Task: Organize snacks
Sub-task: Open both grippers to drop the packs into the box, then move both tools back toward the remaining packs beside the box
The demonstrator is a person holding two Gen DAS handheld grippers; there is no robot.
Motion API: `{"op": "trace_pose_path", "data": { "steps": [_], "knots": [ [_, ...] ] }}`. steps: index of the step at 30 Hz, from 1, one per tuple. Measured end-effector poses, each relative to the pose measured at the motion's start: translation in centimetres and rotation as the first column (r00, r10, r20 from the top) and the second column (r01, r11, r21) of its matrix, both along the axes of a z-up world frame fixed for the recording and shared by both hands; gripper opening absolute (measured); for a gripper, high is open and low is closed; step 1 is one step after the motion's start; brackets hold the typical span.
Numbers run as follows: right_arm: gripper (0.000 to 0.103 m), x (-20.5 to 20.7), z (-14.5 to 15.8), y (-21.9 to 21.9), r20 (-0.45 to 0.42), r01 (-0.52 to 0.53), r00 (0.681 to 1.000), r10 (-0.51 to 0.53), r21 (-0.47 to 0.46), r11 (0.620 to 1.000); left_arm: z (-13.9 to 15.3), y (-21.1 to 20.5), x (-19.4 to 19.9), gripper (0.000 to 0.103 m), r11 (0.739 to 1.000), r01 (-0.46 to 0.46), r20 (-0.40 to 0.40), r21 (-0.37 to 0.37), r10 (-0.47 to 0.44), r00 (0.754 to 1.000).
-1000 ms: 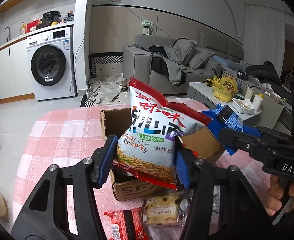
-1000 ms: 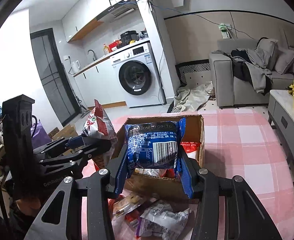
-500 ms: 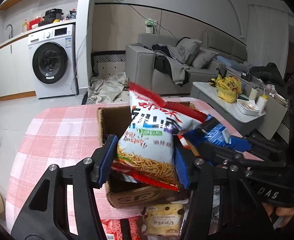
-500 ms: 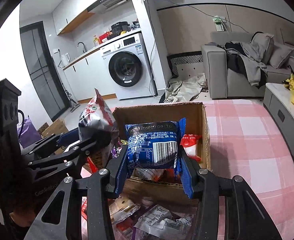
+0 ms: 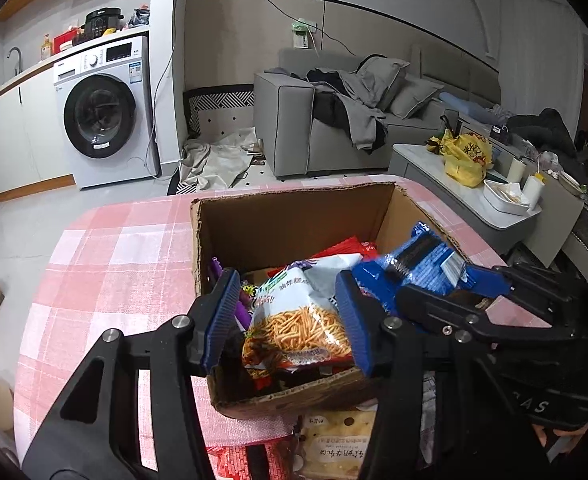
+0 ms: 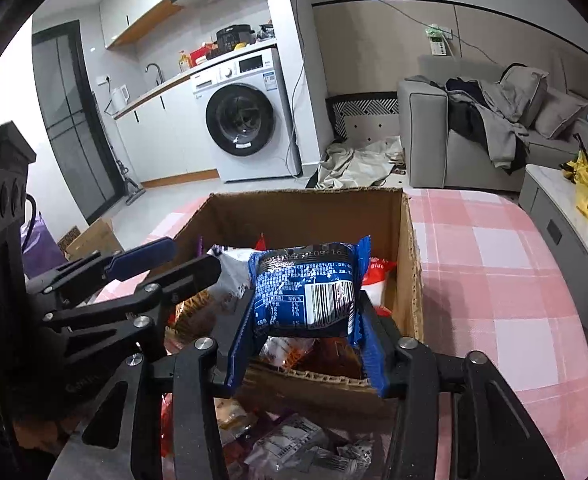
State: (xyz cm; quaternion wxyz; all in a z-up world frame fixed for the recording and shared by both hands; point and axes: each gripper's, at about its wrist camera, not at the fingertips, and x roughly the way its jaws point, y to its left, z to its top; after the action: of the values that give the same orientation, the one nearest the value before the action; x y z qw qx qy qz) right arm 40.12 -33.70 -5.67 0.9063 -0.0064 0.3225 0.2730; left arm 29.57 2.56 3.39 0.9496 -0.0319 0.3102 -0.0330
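Pink-check table (image 5: 106,248), cardboard box (image 5: 294,216) at its near edge. Left gripper (image 5: 290,316) jaws spread around noodle bag (image 5: 302,320); right gripper (image 6: 306,320) pinches blue packet (image 6: 306,288). Lower it inside the box's right wall before opening.

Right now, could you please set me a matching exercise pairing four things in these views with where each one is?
Things:
1. noodle snack bag
2. blue packet
3. cardboard box
4. cracker pack

Places:
A. on the pink checked tablecloth, open at the top
B. between the right gripper's pads, over the box
C. on the table in front of the box
D. in the box, between the left gripper's spread fingers

Pairs: 1-D, 2-B, 3-A, 4-C
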Motion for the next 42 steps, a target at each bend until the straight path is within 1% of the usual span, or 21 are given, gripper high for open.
{"op": "trace_pose_path", "data": {
  "steps": [1,3,4,5,7,8,9,10,13,15,16,20,24,30,36,40,42],
  "knots": [
    [0.054,-0.2,0.0,0.3,0.005,0.0,1.0,0.0,0.002,1.0,0.1,0.0,0.0,0.048,1.0,-0.001,-0.001,0.001,0.001,1.0],
    [0.066,-0.6,0.2,0.2,0.024,-0.008,1.0,0.008,0.007,1.0,0.2,0.1,-0.3,0.05,1.0,0.002,-0.004,0.001,-0.002,1.0],
    [0.078,-0.8,0.4,0.1,0.031,-0.015,0.999,0.014,0.016,1.0,0.3,0.1,-0.6,0.054,1.0,0.002,-0.005,0.003,-0.002,1.0],
    [0.087,-1.1,0.5,-0.2,0.038,-0.019,0.999,0.018,0.025,1.0,0.6,0.0,-1.0,0.058,1.0,0.002,-0.003,0.007,-0.002,1.0],
    [0.095,-1.6,0.8,-0.5,0.052,-0.021,0.998,0.019,0.037,0.999,1.0,0.0,-2.0,0.075,1.0,0.0,0.012,0.015,0.0,1.0],
    [0.099,-2.0,1.0,-0.8,0.059,-0.018,0.998,0.016,0.039,0.999,1.2,0.0,-2.5,0.079,1.0,-0.003,0.024,0.024,0.003,1.0],
    [0.101,-2.2,1.0,-0.9,0.064,-0.015,0.998,0.013,0.042,0.999,1.5,-0.1,-3.2,0.083,1.0,-0.004,0.032,0.029,0.003,0.999],
    [0.102,-2.6,1.1,-1.2,0.067,-0.014,0.998,0.012,0.043,0.999,1.7,0.0,-3.7,0.085,0.999,-0.004,0.038,0.032,0.003,0.999],
    [0.103,-3.5,1.1,-1.8,0.07,-0.011,0.998,0.009,0.042,0.999,2.2,0.4,-5.3,0.089,1.0,0.006,0.034,0.02,-0.006,0.999],
    [0.103,-4.3,1.0,-2.3,0.071,-0.009,0.997,0.006,0.043,0.999,2.3,1.0,-6.4,0.099,1.0,-0.005,0.031,0.008,0.005,1.0],
    [0.103,-4.6,1.0,-2.5,0.071,-0.011,0.997,0.008,0.044,0.999,2.4,1.3,-7.0,0.102,1.0,-0.014,0.032,0.004,0.014,0.999],
    [0.103,-5.7,0.8,-3.3,0.065,-0.004,0.998,0.003,0.028,1.0,2.3,2.3,-9.1,0.102,1.0,-0.017,0.026,-0.026,0.018,1.0],
    [0.103,-6.4,0.5,-4.0,0.032,-0.015,0.999,0.014,0.036,0.999,2.0,3.0,-11.2,0.102,0.999,-0.033,0.031,-0.018,0.034,0.999],
    [0.103,-7.7,0.0,-4.6,0.039,-0.016,0.999,0.016,-0.002,1.0,1.0,3.6,-13.3,0.102,0.999,-0.043,0.018,-0.011,0.043,0.999],
    [0.103,-8.4,-0.8,-5.3,0.015,-0.017,1.0,0.017,-0.019,1.0,-0.2,3.1,-14.7,0.102,0.999,-0.043,0.01,0.016,0.042,0.999],
    [0.103,-8.3,-1.4,-5.8,-0.01,-0.018,1.0,0.017,-0.025,1.0,-1.1,3.4,-15.1,0.102,0.999,-0.046,-0.009,0.013,0.046,0.999],
    [0.103,-8.3,-1.6,-5.9,-0.02,-0.024,1.0,0.024,-0.044,0.999,-1.6,3.5,-15.3,0.102,0.999,-0.052,-0.017,0.015,0.052,0.998]
  ]
}}
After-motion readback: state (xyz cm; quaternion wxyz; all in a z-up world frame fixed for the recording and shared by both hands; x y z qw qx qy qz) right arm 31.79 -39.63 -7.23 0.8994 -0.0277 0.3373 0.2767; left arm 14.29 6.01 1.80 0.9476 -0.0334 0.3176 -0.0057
